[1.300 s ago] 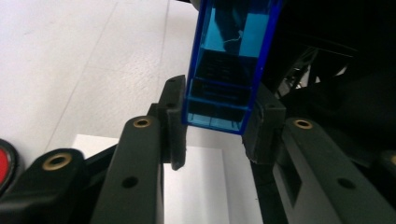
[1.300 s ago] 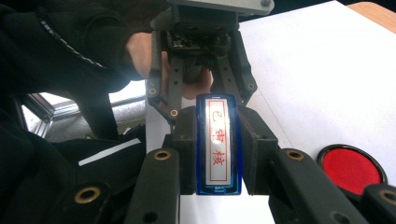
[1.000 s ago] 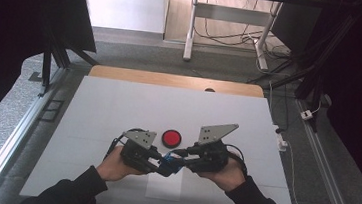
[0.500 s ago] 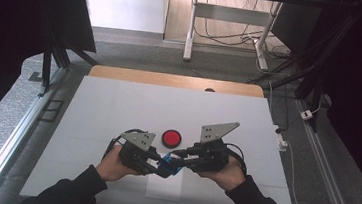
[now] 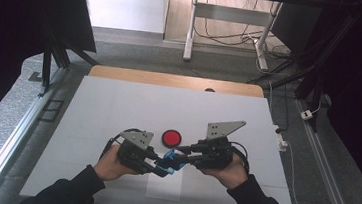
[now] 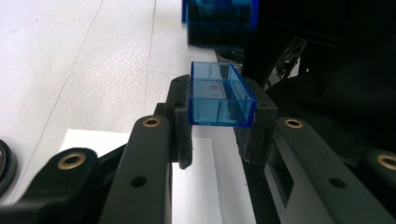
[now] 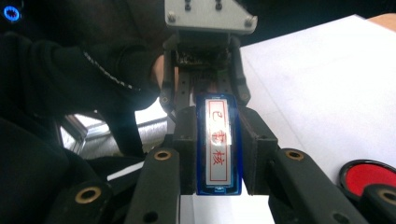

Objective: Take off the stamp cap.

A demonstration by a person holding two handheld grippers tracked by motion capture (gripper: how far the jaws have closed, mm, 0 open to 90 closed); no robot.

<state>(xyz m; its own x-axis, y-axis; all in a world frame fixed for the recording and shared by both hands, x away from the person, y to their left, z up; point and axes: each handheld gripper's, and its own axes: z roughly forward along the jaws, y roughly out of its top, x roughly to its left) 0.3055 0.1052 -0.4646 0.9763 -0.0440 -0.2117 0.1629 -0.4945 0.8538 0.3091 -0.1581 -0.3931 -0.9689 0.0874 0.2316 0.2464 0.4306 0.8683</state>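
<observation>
While left gripper (image 5: 158, 166) clamps blue translucent plastic cap (image 6: 219, 95), right gripper (image 5: 179, 158) clamps blue stamp body (image 7: 218, 148); separation under way (red round ink pad (image 5: 171, 138) at 12 o'clock). Next: stamp down onto pad.

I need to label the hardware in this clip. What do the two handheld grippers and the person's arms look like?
Both grippers, the left gripper and the right gripper, are matte black linkage frames with brass-coloured pivot pins and two blocky black jaws. Each carries a grey three-cornered plate with small holes on top, and a black cable loops from the body. The person wears dark long sleeves.
</observation>
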